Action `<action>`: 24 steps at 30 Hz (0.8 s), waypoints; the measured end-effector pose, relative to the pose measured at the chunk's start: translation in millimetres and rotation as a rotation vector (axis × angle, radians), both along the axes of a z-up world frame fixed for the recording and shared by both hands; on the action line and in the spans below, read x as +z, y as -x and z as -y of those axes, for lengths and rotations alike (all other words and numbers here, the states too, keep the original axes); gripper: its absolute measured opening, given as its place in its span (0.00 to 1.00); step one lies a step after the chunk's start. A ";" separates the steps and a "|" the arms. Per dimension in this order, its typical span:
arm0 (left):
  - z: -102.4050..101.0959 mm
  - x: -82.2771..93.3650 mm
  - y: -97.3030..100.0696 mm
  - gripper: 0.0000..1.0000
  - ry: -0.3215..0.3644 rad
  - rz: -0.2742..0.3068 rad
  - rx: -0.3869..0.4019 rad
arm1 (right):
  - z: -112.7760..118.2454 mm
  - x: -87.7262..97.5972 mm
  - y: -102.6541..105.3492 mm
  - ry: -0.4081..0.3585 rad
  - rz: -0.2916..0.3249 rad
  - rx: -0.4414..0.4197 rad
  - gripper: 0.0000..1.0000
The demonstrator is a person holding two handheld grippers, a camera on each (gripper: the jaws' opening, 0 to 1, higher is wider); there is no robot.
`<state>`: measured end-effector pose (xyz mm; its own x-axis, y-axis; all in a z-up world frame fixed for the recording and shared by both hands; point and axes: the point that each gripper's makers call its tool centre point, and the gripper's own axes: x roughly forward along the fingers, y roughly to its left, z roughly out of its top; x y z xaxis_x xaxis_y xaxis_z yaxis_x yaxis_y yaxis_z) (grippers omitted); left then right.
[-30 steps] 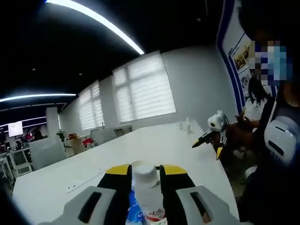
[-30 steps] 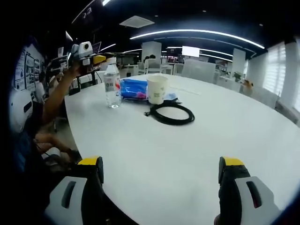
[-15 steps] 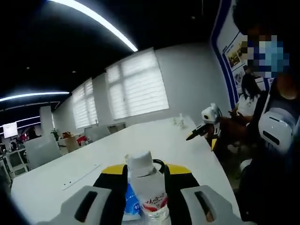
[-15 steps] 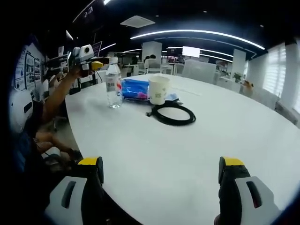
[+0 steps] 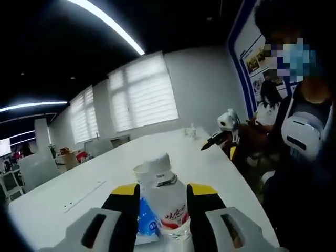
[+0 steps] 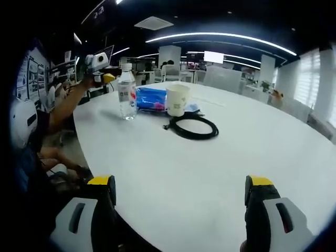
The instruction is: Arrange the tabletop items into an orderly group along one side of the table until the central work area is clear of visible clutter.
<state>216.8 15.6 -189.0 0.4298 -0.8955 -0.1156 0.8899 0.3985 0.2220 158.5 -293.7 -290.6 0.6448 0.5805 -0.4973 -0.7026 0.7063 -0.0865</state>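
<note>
Our left claw [image 5: 163,210] had the water bottle [image 5: 167,202] standing between its two yellow-tipped jaws, the jaws close on either side of the bottle's body just under the white cap. We could not tell for sure whether the pads were pressing the plastic or only flanking it. In the right gripper view the same bottle [image 6: 126,92] stood upright on the white desk [image 6: 210,173] near its curved edge, with the left claw [image 6: 100,68] reaching it from the person's side.

Just beside the bottle lay a blue packet [image 6: 151,98], then a paper cup [image 6: 177,100], and in front of the cup a coiled black cable [image 6: 191,127]. All four sat close together toward one side of the desk, well apart from our right claw [image 6: 178,199], which hung wide open with nothing between its jaws, over bare desk.

As we judged it, the step was taking hold of the bottle in order to place it in the row. To do that well we needed to:

- Close on the body below the shoulder, not on the cap, so that the bottle would not pivot.
- Squeeze gently, since thin clear plastic would likely buckle and slip.
- Lift straight up before moving sideways, keeping clear of the blue packet beside it.
- Set it down upright near the desk's edge, in line with the cup.
</note>
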 end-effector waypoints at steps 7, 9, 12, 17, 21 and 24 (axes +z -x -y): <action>4.1 -8.4 -4.1 0.37 -0.041 0.049 -0.065 | -0.3 -0.2 0.6 0.004 0.000 0.001 1.00; 6.3 -10.4 -3.5 0.38 -0.051 0.056 -0.083 | 0.0 0.3 0.7 0.003 -0.001 -0.001 1.00; 9.8 -10.6 -4.3 0.40 -0.043 0.057 -0.116 | 1.0 1.2 0.8 0.001 0.001 -0.005 1.00; 12.4 -10.0 -6.9 0.40 -0.029 0.054 -0.148 | 1.5 1.0 1.7 0.002 0.000 -0.007 1.00; 14.9 -13.0 -8.1 0.40 -0.027 0.038 -0.182 | 1.4 0.6 2.2 0.006 -0.002 -0.006 1.00; 16.5 -14.4 -8.8 0.40 -0.024 0.027 -0.214 | 1.3 1.0 2.1 0.007 -0.001 -0.005 1.00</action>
<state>225.6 -1.0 -203.4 0.2337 -0.9637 -0.1289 0.9472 0.1957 0.2540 156.4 -294.9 -289.6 0.6470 0.5739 -0.5020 -0.6991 0.7093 -0.0903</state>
